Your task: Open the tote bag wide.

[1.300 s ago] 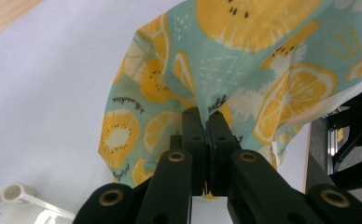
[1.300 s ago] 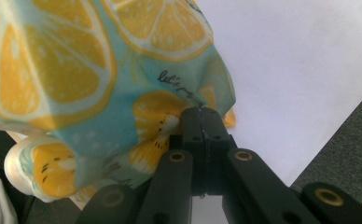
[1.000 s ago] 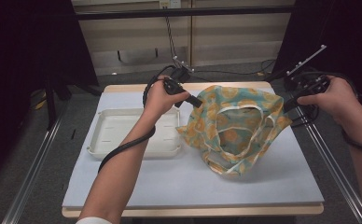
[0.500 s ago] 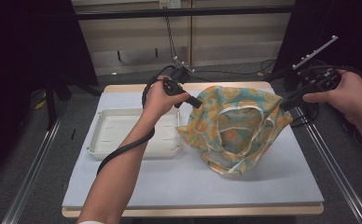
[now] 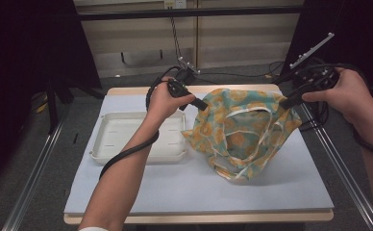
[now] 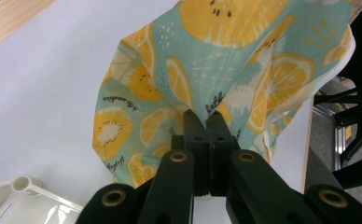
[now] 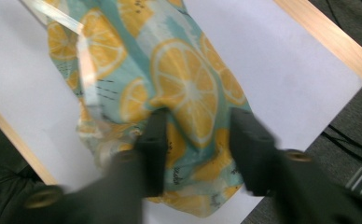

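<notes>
With your left gripper (image 6: pixel 206 122) clamped tight on the lemon-print bag (image 5: pixel 244 130) just right of the white tray (image 5: pixel 127 139), close your right gripper's (image 7: pixel 198 128) half-open, just-narrowed jaws fully before pulling.

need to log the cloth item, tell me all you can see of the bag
The bag is thin teal fabric printed with orange citrus slices, with pale looped handles. It is held up open and slack over the white mat, its bottom resting on it. The left gripper pinches its rim shut; the right gripper's jaws stand apart around the other side.
</notes>
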Demonstrator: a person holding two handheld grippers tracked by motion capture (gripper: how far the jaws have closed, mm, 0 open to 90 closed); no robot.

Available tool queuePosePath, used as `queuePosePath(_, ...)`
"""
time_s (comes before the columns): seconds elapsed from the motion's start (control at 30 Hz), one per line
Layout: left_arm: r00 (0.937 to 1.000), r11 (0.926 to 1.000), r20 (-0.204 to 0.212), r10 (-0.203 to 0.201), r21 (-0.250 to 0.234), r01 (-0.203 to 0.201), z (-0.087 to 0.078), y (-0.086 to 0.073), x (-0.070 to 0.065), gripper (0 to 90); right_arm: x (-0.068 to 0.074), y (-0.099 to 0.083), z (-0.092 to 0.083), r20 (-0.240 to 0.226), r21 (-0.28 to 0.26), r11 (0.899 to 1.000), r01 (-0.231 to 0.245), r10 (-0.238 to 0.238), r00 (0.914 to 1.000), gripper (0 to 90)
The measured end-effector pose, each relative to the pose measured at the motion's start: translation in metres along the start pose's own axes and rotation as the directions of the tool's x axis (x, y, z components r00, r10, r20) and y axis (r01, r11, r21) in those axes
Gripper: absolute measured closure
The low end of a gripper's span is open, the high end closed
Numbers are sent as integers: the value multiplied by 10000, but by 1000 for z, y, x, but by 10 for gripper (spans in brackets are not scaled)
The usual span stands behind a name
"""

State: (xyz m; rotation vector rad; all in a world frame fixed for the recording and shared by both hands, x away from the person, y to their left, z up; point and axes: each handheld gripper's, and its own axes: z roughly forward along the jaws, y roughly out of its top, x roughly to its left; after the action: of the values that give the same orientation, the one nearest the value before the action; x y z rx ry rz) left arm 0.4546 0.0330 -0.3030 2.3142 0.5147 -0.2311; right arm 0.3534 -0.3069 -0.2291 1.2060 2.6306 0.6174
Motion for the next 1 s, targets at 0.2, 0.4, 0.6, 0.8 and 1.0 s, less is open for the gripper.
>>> queuePosePath(0.2,10000,9999,-3,52,121,-52,-4,3,0,900,-2,5,-4,-214,194,9998,-94,98,9997,841)
queuePosePath(0.4,10000,10000,-33,-16,-27,15,-7,4,1,900,-6,7,-17,-449,-146,9981,-600,593,9972,893)
queuePosePath(0.6,9999,9996,-40,118,-257,-119,-14,10,-1,900,-13,10,-28,-449,-661,9931,-970,941,9945,900)
queuePosePath(0.8,10000,9996,-37,-80,-278,79,-10,15,6,900,-23,11,-18,-202,-632,9878,-1425,1415,9897,900)
queuePosePath(1.0,9999,9998,3,-141,-131,141,2,18,11,900,-27,10,-1,-493,-337,9888,-1454,1437,9884,900)
